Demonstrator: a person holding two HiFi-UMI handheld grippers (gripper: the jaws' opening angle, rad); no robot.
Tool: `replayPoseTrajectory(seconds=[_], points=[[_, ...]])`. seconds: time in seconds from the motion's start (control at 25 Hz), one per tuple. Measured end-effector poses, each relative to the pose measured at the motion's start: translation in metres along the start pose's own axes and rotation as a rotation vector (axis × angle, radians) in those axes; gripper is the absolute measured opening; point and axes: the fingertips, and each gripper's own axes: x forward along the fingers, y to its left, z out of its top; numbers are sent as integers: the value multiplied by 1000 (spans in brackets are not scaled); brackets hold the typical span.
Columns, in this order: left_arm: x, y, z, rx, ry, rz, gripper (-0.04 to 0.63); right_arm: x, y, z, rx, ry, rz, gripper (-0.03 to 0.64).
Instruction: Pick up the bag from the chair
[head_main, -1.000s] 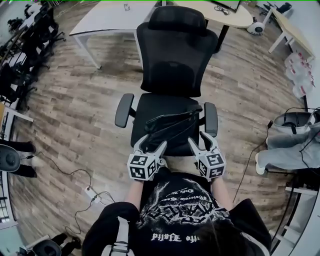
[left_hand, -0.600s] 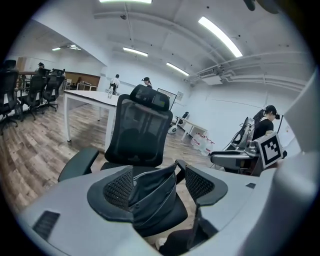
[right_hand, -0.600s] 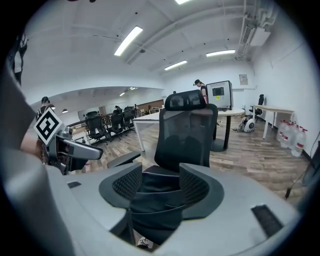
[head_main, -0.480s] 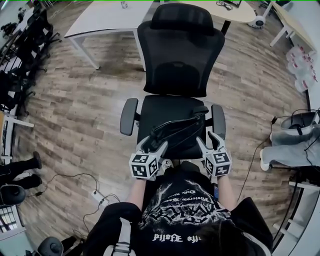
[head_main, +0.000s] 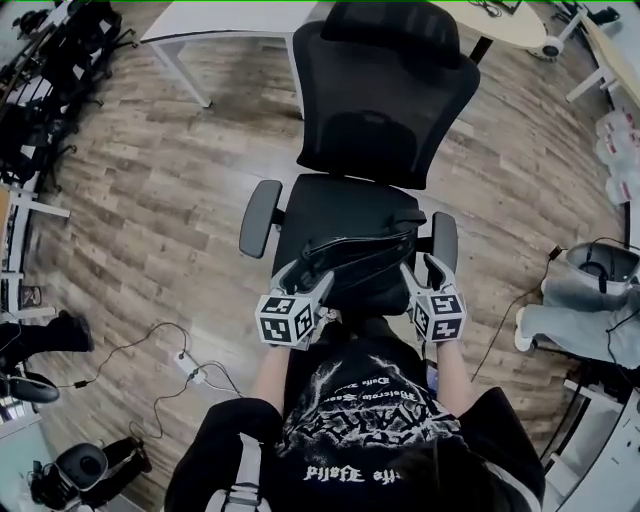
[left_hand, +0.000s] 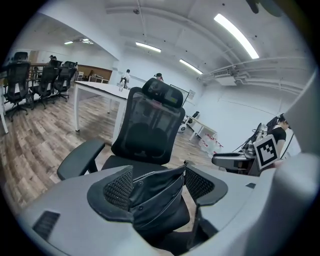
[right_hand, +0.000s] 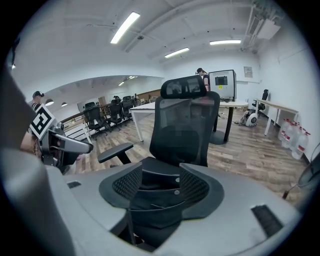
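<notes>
Only up close: bag (left_hand: 156, 195) between fingers (left_hand: 117, 190).

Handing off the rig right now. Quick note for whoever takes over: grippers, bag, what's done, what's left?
Left hand-held gripper: jaws apart, with the near left edge of the bag between them. It does not look clamped.
Right hand-held gripper: jaws apart around the bag's near right edge, no grip.
Bag: lies at the front of the office chair seat, not lifted.
Done: both grippers are lined up on the bag.
Left: close both grippers and lift the bag clear of the chair.
</notes>
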Motion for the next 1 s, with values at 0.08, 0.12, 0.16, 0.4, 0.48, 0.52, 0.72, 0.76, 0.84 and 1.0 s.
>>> replayPoseTrajectory(seconds=[0.08, 0.12, 0.16, 0.4, 0.48, 0.52, 0.72, 0.76, 0.84, 1.0], points=[[11, 6, -4, -17, 21, 23, 334, 13, -8, 1, -21, 20, 22, 245], [16, 10, -6, -24, 29, 36, 333, 19, -12, 2, -33, 33, 34, 245], [22, 13, -7, -31, 38, 48, 334, 26, -16, 3, -46, 45, 46, 245], [61, 33, -13, -50, 108, 102, 334, 74, -41, -6, -165, 169, 119, 245], [70, 39, -14, -58, 123, 110, 333, 88, -46, -8, -181, 203, 151, 246], [74, 43, -15, -61, 134, 109, 333, 95, -47, -8, -184, 213, 169, 245], [96, 59, -31, -98, 194, 97, 334, 125, -47, -24, -274, 334, 306, 371], [100, 63, -35, -109, 207, 99, 333, 131, -49, -30, -299, 357, 321, 372], [108, 73, -43, -122, 238, 111, 333, 141, -54, -39, -338, 400, 347, 372], [119, 87, -55, -117, 298, 110, 334, 156, -58, -50, -378, 442, 395, 371]])
